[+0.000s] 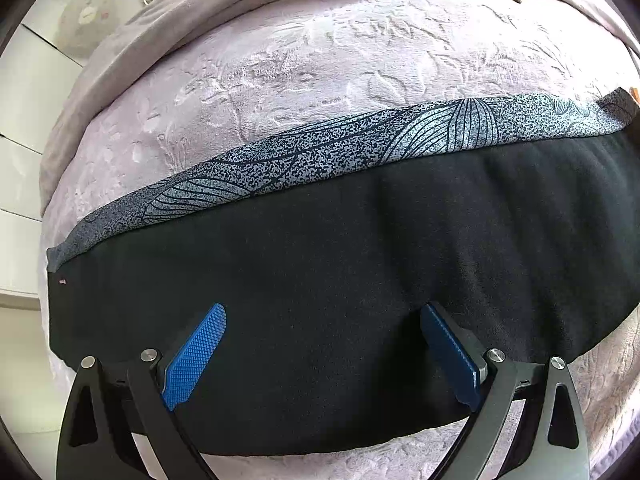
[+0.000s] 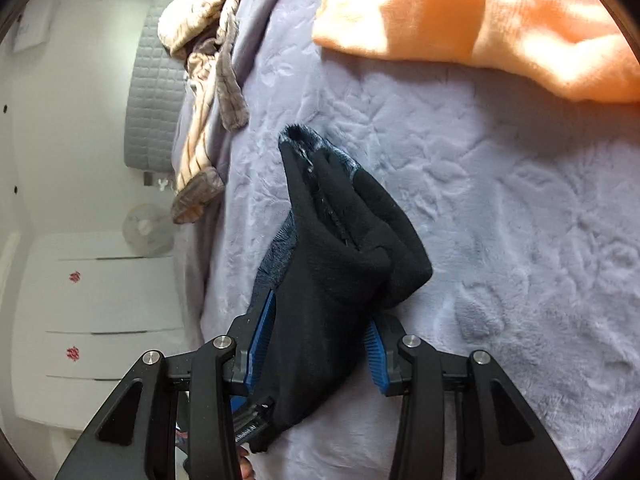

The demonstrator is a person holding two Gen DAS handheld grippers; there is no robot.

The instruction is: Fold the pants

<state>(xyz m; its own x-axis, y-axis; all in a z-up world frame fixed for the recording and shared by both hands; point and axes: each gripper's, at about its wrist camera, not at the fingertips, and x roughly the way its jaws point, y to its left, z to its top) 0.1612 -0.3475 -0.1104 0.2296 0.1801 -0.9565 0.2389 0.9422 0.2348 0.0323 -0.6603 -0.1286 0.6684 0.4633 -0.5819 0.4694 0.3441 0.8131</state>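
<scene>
Right gripper (image 2: 316, 344) clamps bunched black fleece pants (image 2: 340, 264) above lilac plush blanket (image 2: 500, 200); left gripper (image 1: 324, 344) spread wide over them.

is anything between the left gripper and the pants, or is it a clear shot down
Nothing visible is in the way. The left gripper is open directly over the black pants, with only fabric between its fingers. The right gripper already clamps a bunched end of the pants.
</scene>
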